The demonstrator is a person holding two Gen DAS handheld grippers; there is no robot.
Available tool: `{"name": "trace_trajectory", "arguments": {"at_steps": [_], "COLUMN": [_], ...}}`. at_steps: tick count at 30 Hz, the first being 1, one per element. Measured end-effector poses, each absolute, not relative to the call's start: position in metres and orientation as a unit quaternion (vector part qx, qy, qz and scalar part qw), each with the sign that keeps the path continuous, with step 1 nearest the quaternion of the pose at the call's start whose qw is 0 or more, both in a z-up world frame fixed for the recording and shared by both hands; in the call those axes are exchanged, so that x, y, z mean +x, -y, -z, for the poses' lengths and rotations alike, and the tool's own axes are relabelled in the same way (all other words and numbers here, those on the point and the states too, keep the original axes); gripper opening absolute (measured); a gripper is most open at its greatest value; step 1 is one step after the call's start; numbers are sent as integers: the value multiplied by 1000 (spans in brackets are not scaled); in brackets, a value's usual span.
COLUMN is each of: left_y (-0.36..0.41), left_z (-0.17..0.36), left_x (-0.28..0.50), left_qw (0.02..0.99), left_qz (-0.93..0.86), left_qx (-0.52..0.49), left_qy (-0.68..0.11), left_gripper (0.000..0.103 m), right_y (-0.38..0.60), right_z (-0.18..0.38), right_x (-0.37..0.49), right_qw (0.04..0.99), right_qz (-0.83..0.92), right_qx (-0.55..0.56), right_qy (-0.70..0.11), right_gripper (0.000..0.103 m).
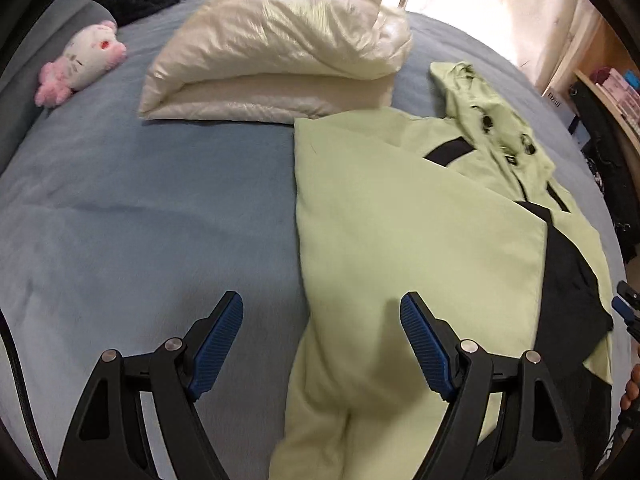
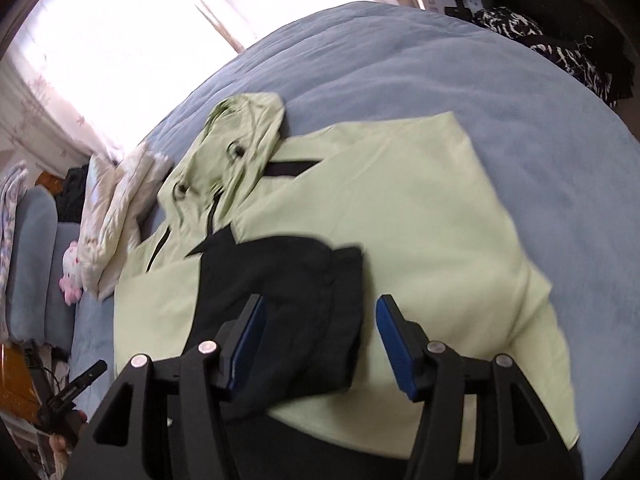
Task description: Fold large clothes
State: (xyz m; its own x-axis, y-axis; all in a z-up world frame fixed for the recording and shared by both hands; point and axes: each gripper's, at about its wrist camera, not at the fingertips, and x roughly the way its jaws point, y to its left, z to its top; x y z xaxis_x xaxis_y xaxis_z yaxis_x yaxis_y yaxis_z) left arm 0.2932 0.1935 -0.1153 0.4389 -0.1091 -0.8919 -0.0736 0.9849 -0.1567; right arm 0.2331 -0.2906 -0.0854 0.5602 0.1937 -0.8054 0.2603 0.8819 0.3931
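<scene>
Pale green hooded jacket (image 1: 400, 208) with black panels, partly folded on blue fleece bedspread (image 1: 140, 220); left gripper (image 1: 322, 340) wide open, empty; right gripper (image 2: 320, 336) parted, empty, above black sleeve (image 2: 288, 280).

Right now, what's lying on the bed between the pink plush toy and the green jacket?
In the left wrist view, the folded cream puffer coat lies between the pink plush toy and the green jacket, on the blue blanket.
</scene>
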Motion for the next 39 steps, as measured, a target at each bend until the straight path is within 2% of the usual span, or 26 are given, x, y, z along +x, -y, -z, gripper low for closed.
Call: {"name": "trace_trajectory", "arguments": {"at_steps": [10, 11, 12, 13, 14, 15, 16, 19, 22, 26, 29, 31, 33, 35, 37, 39], "left_y": [-195, -193, -191, -189, -188, -185, -181, -175, -171, -169, -168, -171, -174, -182, -183, -179], "left_z": [152, 153, 154, 155, 154, 152, 149, 135, 117, 121, 135, 137, 133, 125, 115, 103], "left_x": [347, 349, 351, 353, 353, 352, 352, 346, 334, 332, 337, 335, 334, 328, 320, 310], "left_qw": [826, 828, 830, 832, 836, 844, 848, 873, 905, 914, 905, 901, 900, 897, 898, 904], "left_qz": [13, 12, 10, 6, 2, 1, -2, -39, -58, -87, -99, -105, -108, -112, -113, -116], "left_qx": [-107, -105, -102, -98, -95, -93, -86, -66, -40, -12, -3, -9, -22, -35, -46, -47], "left_qy": [-553, -550, -548, -545, -541, -529, -522, -482, -420, -397, -414, -420, -422, -426, -423, -410], "left_gripper": [79, 79, 79, 76, 67, 33, 11, 4, 3, 2, 2, 3, 5, 13, 30, 39], "right_y": [298, 295, 291, 285, 281, 278, 274, 258, 245, 235, 229, 240, 254, 266, 271, 270], "right_z": [139, 140, 140, 141, 141, 140, 137, 117, 84, 76, 111, 131, 126, 114, 101, 90], "right_x": [280, 281, 282, 284, 285, 285, 284, 280, 274, 281, 307, 317, 310, 298, 285, 273], "right_qw": [820, 825, 829, 831, 833, 837, 846, 879, 919, 948, 922, 893, 893, 898, 904, 909], "right_qz": [-13, -15, -17, -24, -32, -36, -38, -43, -59, -55, -10, -3, -4, 4, 22, 35], "right_qx": [241, 234, 222, 209, 197, 185, 164, 107, 79, 38, -26, 1, 55, 88, 92, 88], "right_qy": [-519, -515, -513, -515, -516, -513, -505, -462, -382, -310, -386, -451, -447, -432, -417, -405], "right_gripper": [55, 49, 32, 25, 16, 15, 14, 11, 11, 14, 18, 20, 26, 35, 35, 35]}}
